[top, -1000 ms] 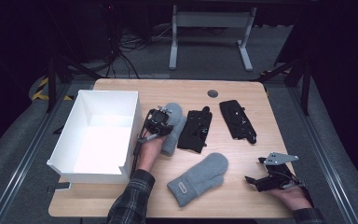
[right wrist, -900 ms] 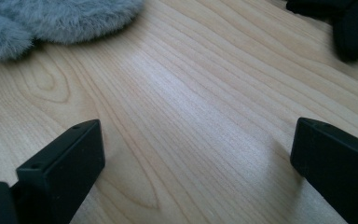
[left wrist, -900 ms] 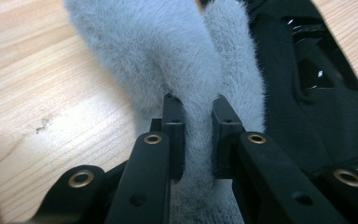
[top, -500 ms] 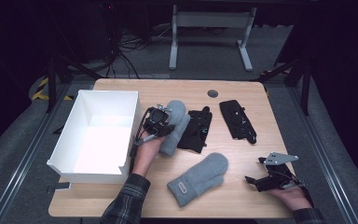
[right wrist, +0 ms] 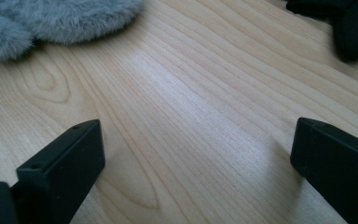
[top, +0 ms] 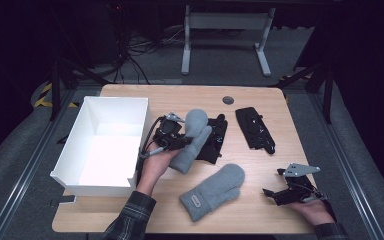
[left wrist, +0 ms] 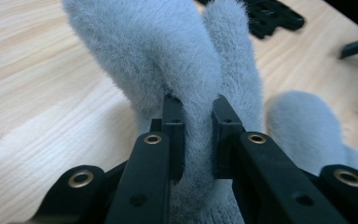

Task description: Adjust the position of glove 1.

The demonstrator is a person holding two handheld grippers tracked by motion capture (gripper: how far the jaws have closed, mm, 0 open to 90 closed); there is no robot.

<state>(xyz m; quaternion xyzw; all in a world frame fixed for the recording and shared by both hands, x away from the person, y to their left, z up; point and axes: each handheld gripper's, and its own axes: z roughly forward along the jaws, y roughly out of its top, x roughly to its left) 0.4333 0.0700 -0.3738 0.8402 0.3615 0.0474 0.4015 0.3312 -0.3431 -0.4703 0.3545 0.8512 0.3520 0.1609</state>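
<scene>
My left gripper (top: 180,141) is shut on a grey fuzzy mitten (top: 192,137) and holds it lifted beside the white box (top: 82,120). In the left gripper view the jaws pinch a fold of the mitten (left wrist: 186,84) between the fingertips (left wrist: 173,116). A second grey mitten (top: 214,191) lies flat near the table's front; its tip also appears behind the held one (left wrist: 303,126). My right gripper (top: 277,190) rests at the front right with its jaws wide apart and nothing between them (right wrist: 196,154).
Two black gloves lie on the wooden table: one (top: 215,137) just right of the held mitten, one (top: 255,127) farther right. A round grommet (top: 228,100) sits near the back edge. The white box is open-topped.
My left gripper has raised the grey mitten off the table and drawn it slightly toward the box. The right gripper has stayed put.
</scene>
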